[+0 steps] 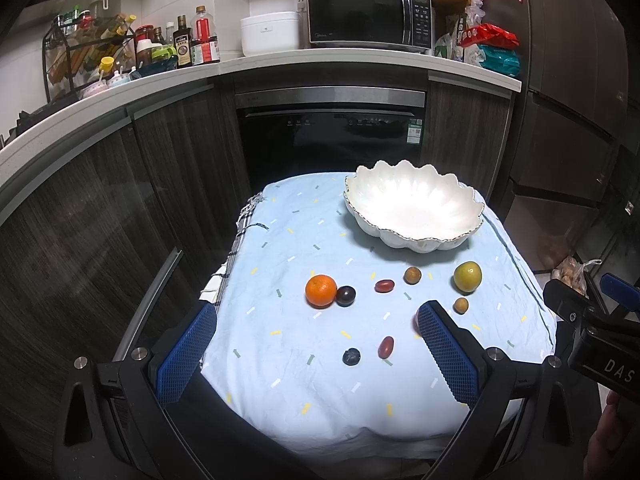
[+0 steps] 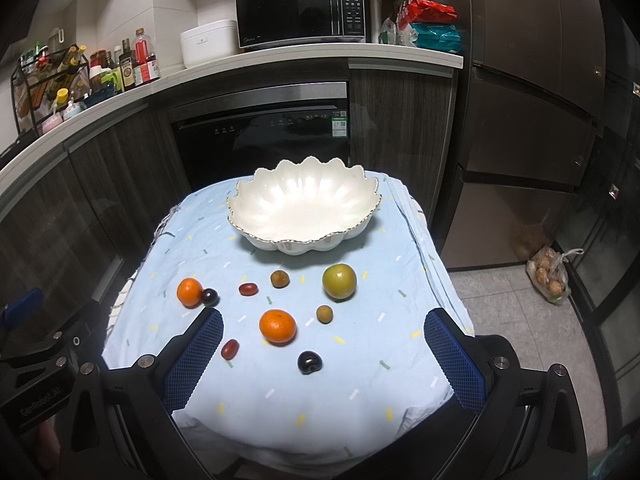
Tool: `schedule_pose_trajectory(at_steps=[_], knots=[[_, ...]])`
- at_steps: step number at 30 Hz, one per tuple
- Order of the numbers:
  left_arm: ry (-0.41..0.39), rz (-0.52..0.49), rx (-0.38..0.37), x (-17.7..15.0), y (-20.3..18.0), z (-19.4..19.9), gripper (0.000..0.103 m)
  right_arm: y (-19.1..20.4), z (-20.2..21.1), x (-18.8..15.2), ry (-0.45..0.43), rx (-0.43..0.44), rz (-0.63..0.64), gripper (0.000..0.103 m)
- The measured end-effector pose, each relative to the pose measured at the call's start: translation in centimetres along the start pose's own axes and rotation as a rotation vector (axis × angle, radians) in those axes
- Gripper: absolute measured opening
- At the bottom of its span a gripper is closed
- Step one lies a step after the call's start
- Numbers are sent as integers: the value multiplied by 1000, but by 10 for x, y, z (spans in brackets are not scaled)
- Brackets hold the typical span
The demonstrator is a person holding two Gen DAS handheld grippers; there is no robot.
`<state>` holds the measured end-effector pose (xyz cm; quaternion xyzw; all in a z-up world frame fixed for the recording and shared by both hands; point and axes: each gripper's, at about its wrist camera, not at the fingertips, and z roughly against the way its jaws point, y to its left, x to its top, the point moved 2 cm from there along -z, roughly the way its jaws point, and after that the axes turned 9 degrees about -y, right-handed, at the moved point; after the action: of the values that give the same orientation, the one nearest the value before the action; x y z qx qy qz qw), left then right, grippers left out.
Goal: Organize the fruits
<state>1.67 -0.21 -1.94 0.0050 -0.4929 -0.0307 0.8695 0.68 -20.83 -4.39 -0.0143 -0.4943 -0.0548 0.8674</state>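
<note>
A white scalloped bowl (image 1: 408, 240) (image 2: 304, 246) stands empty at the far side of the blue cloth. In front of it lie loose fruits: an orange (image 1: 321, 290) (image 2: 189, 291) touching a dark plum (image 1: 345, 295) (image 2: 209, 297), a green apple (image 1: 467, 277) (image 2: 339, 281), two small brown longans (image 2: 279, 279) (image 2: 324, 314), two red oval fruits (image 2: 248, 289) (image 2: 230, 349), a second orange (image 2: 277, 327) and a dark cherry (image 2: 309, 362). My left gripper (image 1: 318, 354) hovers open over the near left of the cloth. My right gripper (image 2: 324, 358) hovers open over the near right, holding nothing.
The small table's blue cloth (image 1: 304, 240) (image 2: 208, 248) drops off at every edge. Behind it are dark cabinets, a dishwasher (image 2: 260, 144), and a counter with a microwave (image 2: 300, 12) and bottles. A bag of produce (image 2: 550, 278) lies on the floor at the right.
</note>
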Motion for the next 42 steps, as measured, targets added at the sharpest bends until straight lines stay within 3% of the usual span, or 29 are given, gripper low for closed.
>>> schedule_pose_trajectory(at_steps=[26,42], knots=[[16,-24,-15,0,-4,-5,103,-1,-3,-1,9,-4,-9,102],[19,-98,-32,4,-16,-18,103,-3,-20,0,35,0,-10,102]])
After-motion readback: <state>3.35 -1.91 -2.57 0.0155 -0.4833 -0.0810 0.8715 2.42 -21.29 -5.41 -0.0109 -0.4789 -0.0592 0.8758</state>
